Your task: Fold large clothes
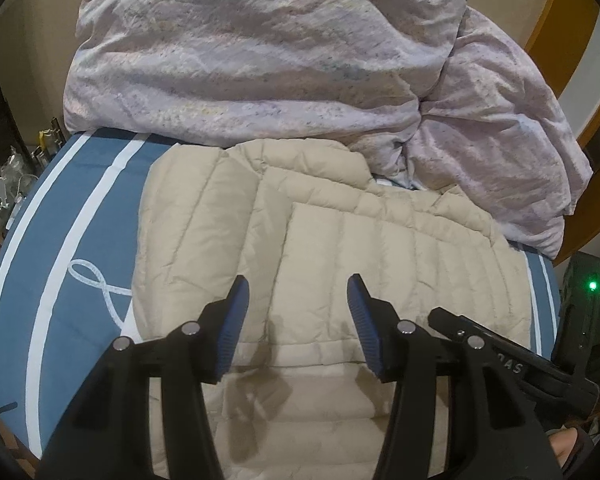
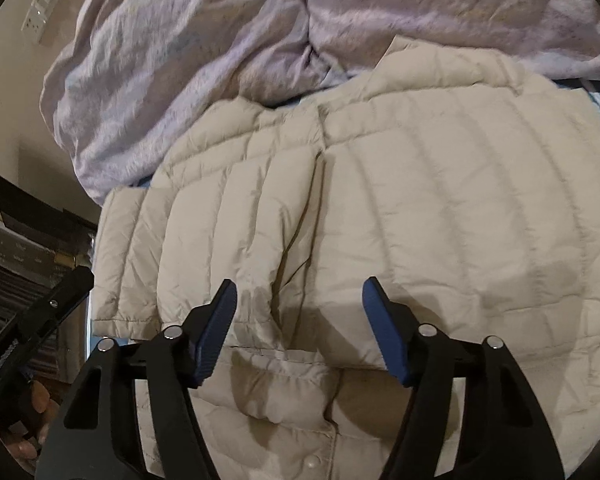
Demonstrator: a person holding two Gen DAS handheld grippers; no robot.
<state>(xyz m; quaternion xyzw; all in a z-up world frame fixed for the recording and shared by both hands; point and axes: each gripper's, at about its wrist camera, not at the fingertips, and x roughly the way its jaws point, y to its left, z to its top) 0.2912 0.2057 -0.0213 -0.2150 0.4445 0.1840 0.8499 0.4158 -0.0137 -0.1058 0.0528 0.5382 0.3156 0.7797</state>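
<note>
Here, in the left wrist view, the left tongs [image 1: 298, 292] hang parted and empty over a quilted beige jacket [image 1: 340, 240] on the blue striped bed [image 1: 60, 240]; a crumpled lilac duvet [image 1: 260, 60] crowds its far edge. The right wrist view adds a wall socket [image 2: 40, 8] far left; the right tongs [image 2: 300, 296] gape above a folded sleeve [image 2: 204, 224]

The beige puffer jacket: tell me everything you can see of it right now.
The beige puffer jacket is quilted in narrow channels, of soft, matte, padded fabric. It lies flat on the blue, white-striped bed cover, partly folded, with a sleeve laid across the body. A snap button shows near the front edge. Its far end meets the crumpled lilac duvet. Both grippers hover open above it, gripping nothing.
</note>
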